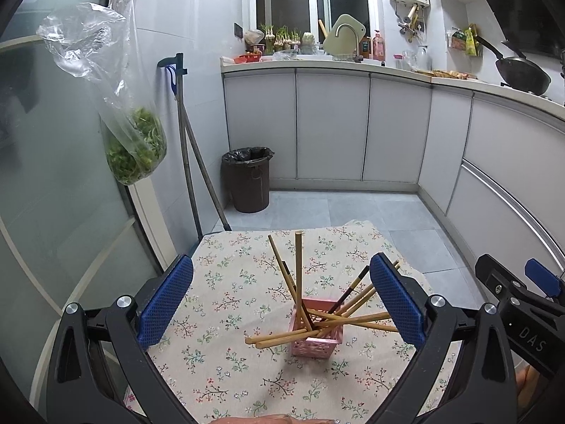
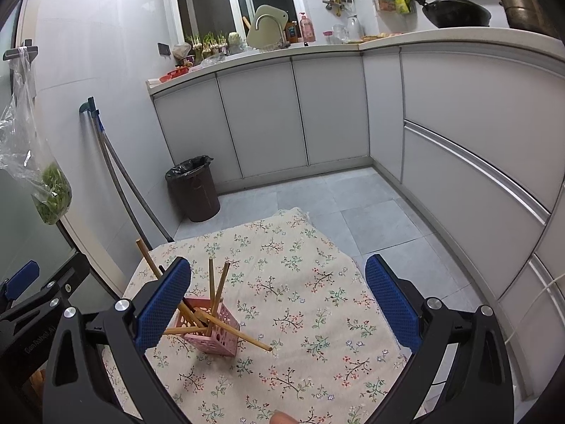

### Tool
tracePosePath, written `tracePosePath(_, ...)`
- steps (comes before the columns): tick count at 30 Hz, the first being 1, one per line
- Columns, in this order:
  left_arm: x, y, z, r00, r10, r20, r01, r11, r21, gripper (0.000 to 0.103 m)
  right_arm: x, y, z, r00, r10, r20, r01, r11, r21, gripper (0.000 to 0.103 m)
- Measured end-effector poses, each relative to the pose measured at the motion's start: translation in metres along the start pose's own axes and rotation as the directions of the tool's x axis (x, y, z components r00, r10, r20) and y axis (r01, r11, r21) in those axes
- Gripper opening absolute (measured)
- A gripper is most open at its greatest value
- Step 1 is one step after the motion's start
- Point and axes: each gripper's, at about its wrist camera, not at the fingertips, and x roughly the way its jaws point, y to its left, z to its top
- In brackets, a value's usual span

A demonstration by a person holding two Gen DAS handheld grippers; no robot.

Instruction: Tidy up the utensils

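Left wrist view: the left hand-held gripper [image 1: 280, 304] is spread wide and holds nothing. Between its blue pads [image 1: 163, 300] stands the pink holder [image 1: 316, 330] on the floral-clothed surface [image 1: 226, 282]. The chopsticks [image 1: 298, 279] fan out of it: some near upright, some leaning right, two lying almost flat toward the left. Only this view shows the ones leaning right, partly behind the right pad.

Right wrist view: the right hand-held gripper [image 2: 279, 304] is also wide and empty. The pink holder [image 2: 215, 332] sits just beside its left pad [image 2: 162, 304], and one chopstick [image 2: 240, 332] slants low toward the right.
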Motion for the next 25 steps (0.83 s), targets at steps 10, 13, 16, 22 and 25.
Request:
tracePosePath(10, -0.005, -0.001, 0.0, 1.0, 0.014, 0.017, -0.014, 1.0, -0.002, 0.096, 0.001, -0.002, -0.002, 1.0, 0.003, -0.011, -0.003, 1.0, -0.001, 0.096)
tracePosePath(13, -0.009, 0.001, -0.001, 0.999, 0.017, 0.051, -0.016, 1.0, -0.013, 0.096, 0.002, -0.003, -0.002, 1.0, 0.008, -0.019, -0.008, 1.0, 0.004, 0.096)
tracePosePath(16, -0.014, 0.0, -0.001, 0.997, -0.004, 0.076, 0.004, 1.0, -0.01, 0.096, 0.003, -0.003, -0.002, 1.0, 0.014, -0.025, -0.014, 1.0, 0.006, 0.096)
tracePosePath(22, -0.017, -0.007, 0.0, 0.996, 0.001, 0.094, -0.004, 0.999, 0.035, 0.096, 0.0, 0.0, -0.002, 1.0, 0.018, -0.015, -0.018, 1.0, -0.002, 0.096)
tracePosePath(25, -0.017, -0.005, 0.001, 0.995, 0.004, 0.096, -0.006, 1.0, 0.018, 0.096, 0.0, -0.002, -0.002, 1.0, 0.015, -0.013, -0.014, 1.0, 0.007, 0.096)
